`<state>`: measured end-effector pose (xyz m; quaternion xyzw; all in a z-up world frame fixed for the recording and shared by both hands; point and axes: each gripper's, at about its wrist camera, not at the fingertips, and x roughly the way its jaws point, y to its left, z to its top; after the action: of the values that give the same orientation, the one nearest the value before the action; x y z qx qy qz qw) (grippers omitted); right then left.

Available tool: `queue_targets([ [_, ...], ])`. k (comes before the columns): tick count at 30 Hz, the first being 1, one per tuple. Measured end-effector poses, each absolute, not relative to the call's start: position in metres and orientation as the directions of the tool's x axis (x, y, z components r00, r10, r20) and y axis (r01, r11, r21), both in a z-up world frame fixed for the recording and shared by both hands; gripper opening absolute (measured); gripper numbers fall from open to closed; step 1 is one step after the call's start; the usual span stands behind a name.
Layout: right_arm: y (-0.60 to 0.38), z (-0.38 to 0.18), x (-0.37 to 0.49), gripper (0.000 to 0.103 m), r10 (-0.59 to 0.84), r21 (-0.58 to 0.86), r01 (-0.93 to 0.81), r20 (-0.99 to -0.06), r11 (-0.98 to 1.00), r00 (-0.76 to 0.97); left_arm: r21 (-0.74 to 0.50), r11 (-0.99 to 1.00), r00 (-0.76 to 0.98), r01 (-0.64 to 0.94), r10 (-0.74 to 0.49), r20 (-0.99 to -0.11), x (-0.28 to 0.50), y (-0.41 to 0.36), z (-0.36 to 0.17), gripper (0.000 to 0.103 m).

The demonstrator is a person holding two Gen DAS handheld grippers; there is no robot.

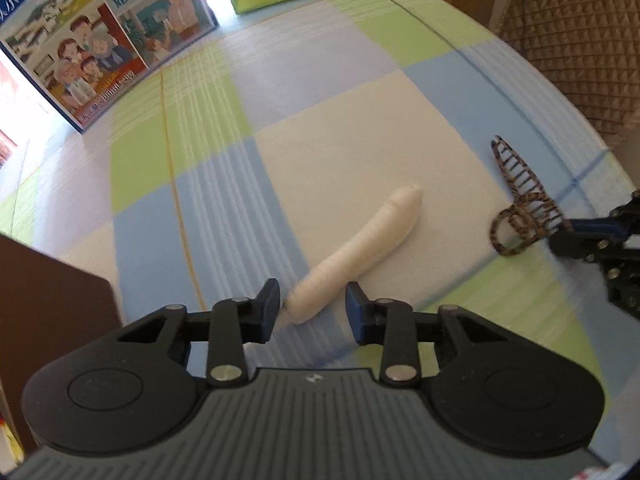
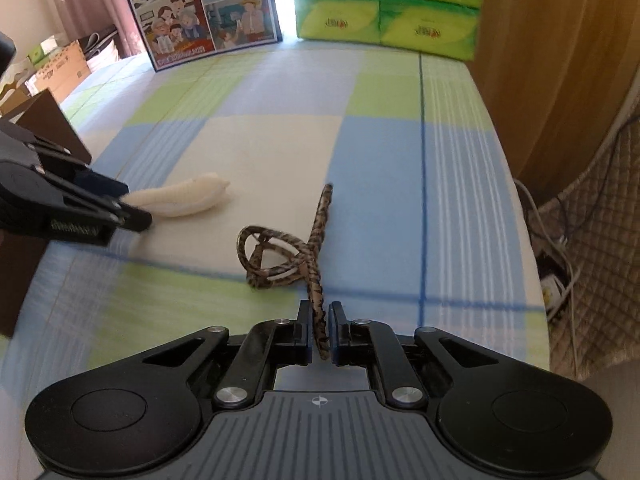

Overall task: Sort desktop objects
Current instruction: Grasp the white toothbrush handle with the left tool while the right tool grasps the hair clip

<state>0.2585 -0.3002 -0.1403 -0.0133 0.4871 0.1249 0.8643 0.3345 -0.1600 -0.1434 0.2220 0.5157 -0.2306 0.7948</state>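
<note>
- Leopard-print plastic: a long hair clip (image 2: 316, 264), banana-shaped with comb teeth and looped end rings, is pinched at its near tip by the right gripper (image 2: 320, 334), jaws pressed together on it. Its far end points away over the tabletop (image 2: 380, 160); whether the rest is lifted or dragging, cannot tell.
- White, soft-looking roll (image 1: 360, 248), elongated like a sausage with a matte, slightly ribbed surface and twisted ends, lies on the cream square of the checked cloth. Its near end sits between the spread fingers of the left gripper (image 1: 312, 308), jaws apart, not yet closed on it.
- Judgement: both items are being handled at once, one per hand, probably to carry each to a separate spot; the end grip on the clip suits its thin, rigid spine.
- The roll looks squashy, so a mid-body pinch may hold better than the tapered tip.
- The cloth is woven plaid in green, blue, lilac and cream, flat and smooth.
- At the back, a printed milk carton (image 2: 204, 12) and stacked green tissue packs (image 2: 384, 8) stand upright. A dark brown box (image 1: 52, 304) edge sits at left, possibly a sorting bin; unsure.
</note>
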Motion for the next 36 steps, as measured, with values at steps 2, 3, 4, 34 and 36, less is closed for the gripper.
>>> queue_targets([
  [2, -0.304, -0.14, 0.247, 0.004, 0.208, 0.098, -0.237, -0.841, 0.967, 0.5, 0.08, 0.77, 0.335, 0.633, -0.179, -0.925, 0.321, -0.162, -0.144, 0.018],
  [3, -0.306, -0.14, 0.242, 0.004, 0.207, 0.099, -0.235, -0.841, 0.967, 0.5, 0.102, 0.752, 0.343, 0.651, -0.171, -0.924, 0.312, -0.165, -0.146, 0.019],
  [4, -0.309, -0.139, 0.237, 0.004, 0.208, 0.103, -0.23, -0.841, 0.968, 0.499, 0.134, 0.731, 0.358, 0.669, -0.159, -0.92, 0.302, -0.167, -0.149, 0.019],
  [34, -0.296, -0.133, 0.231, 0.073, 0.245, 0.054, -0.318, -0.761, 0.947, 0.6, -0.084, 0.967, 0.318, 0.24, -0.16, -0.935, 0.178, -0.076, -0.139, 0.034],
  [36, -0.293, -0.138, 0.239, 0.061, 0.254, 0.067, -0.319, -0.767, 0.945, 0.59, -0.07, 0.958, 0.332, 0.278, -0.164, -0.929, 0.178, -0.082, -0.138, 0.034],
])
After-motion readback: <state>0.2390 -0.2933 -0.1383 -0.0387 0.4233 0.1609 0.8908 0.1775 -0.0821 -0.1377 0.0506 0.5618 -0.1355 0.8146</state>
